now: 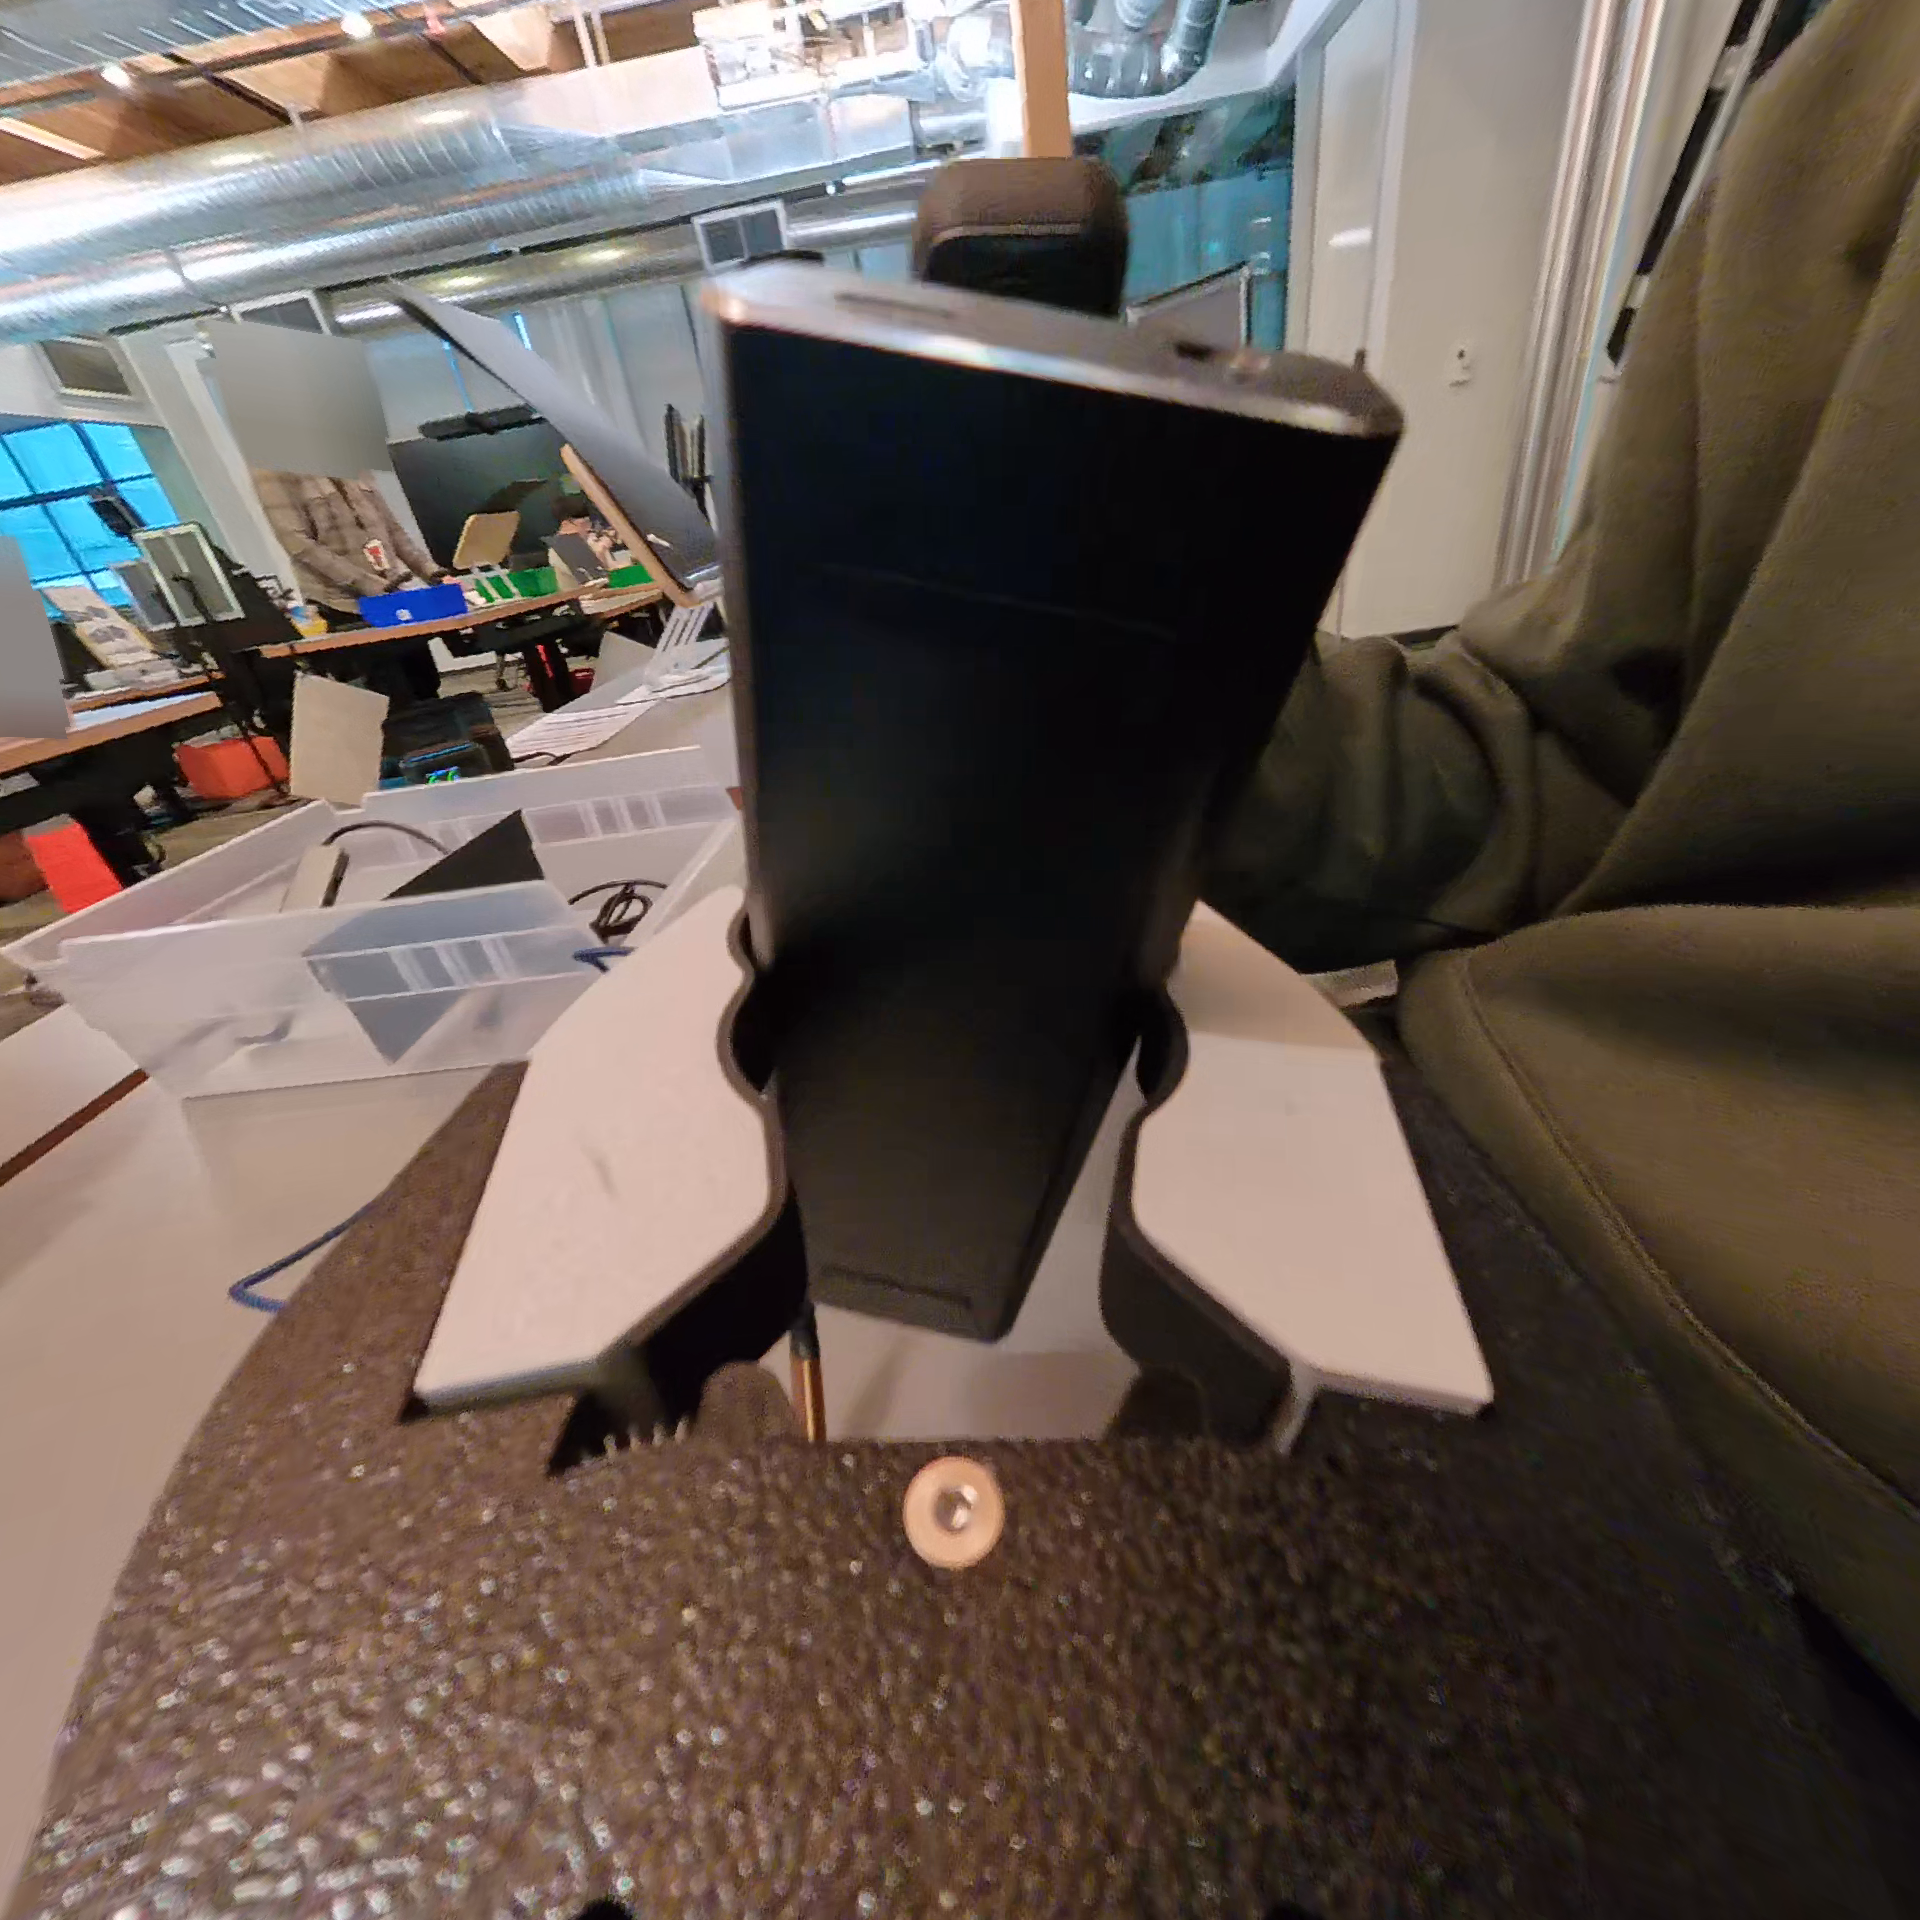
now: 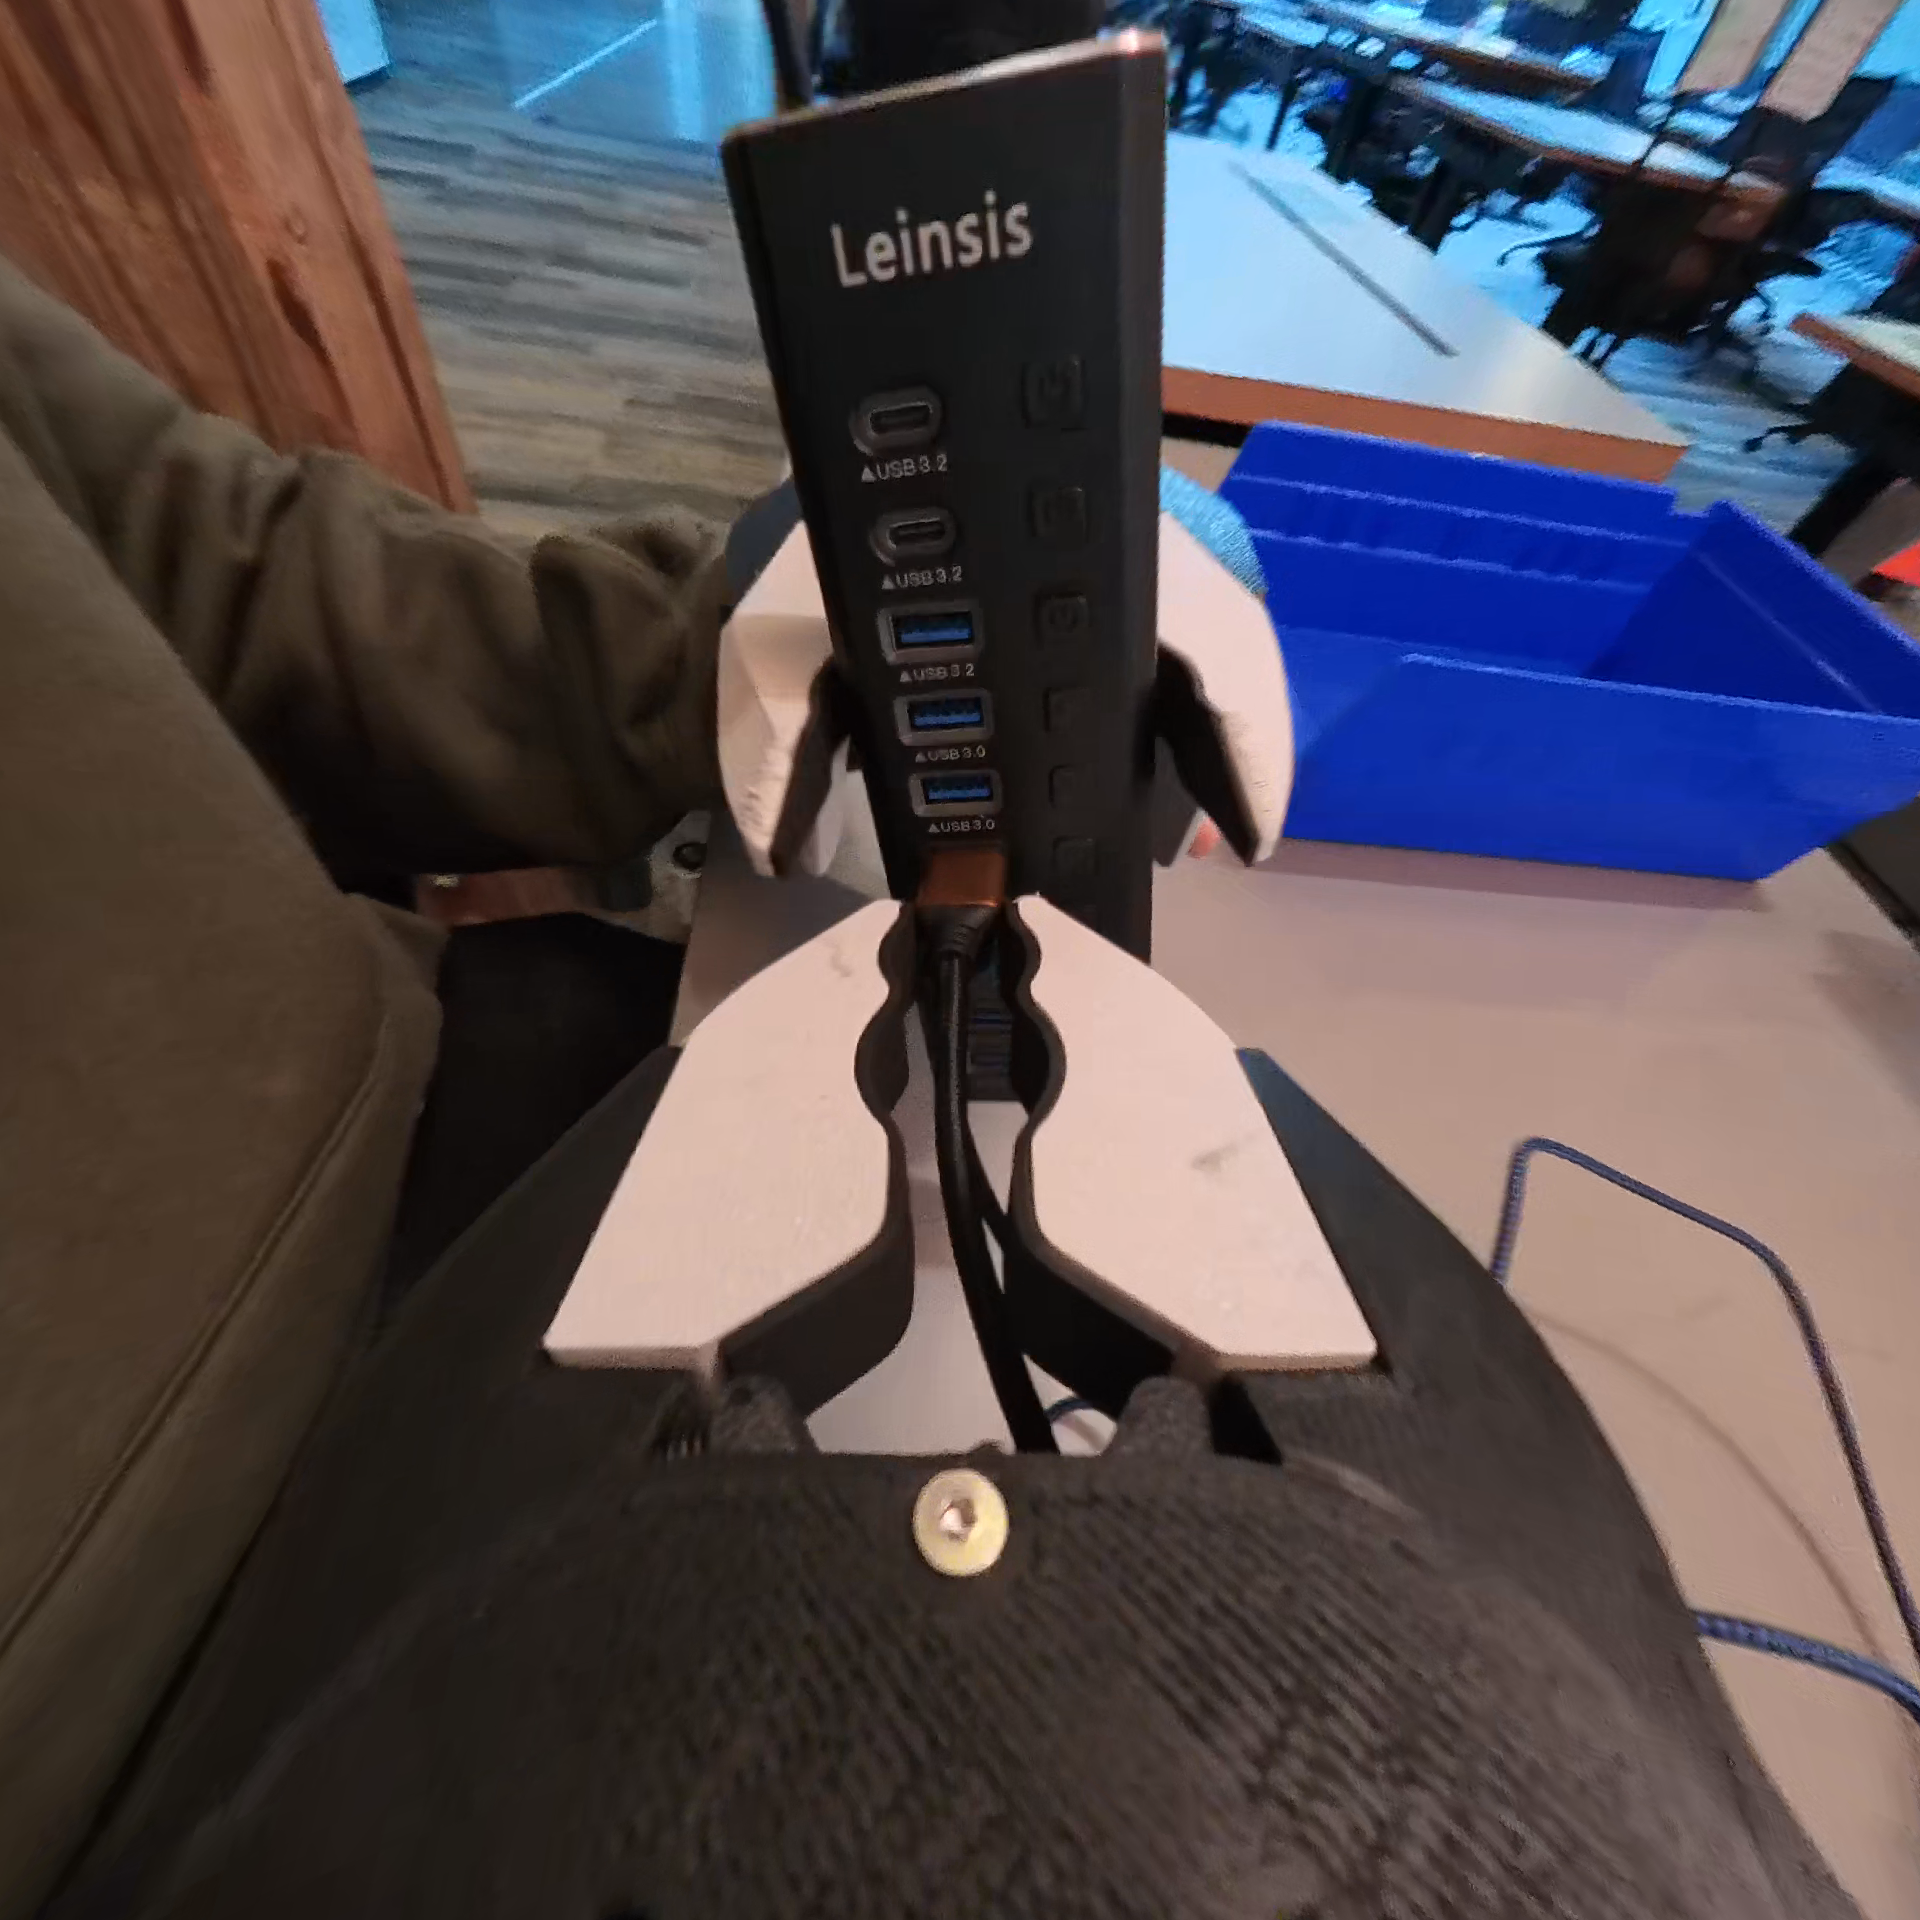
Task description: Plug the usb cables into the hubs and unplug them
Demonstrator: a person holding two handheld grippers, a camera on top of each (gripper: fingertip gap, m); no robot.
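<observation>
- Left gripper (image 1: pixel 951 997) fingers clamp the upright, long black rectangular USB hub (image 1: pixel 997 748).
- Right gripper (image 2: pixel 958 914) fingers pinch the black cable's copper-coloured plug (image 2: pixel 962 878), seated in the hub's (image 2: pixel 966 499) lowest port.

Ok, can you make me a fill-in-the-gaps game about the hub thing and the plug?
1. The left gripper clamps a hub coloured ____.
2. The right gripper is shut on a USB plug with an ____ collar.
3. In the right wrist view, that plug sits in the ____ port of the hub's row.
4. The bin on the table is ____.

Missing words: black; orange; bottom; blue.
</observation>
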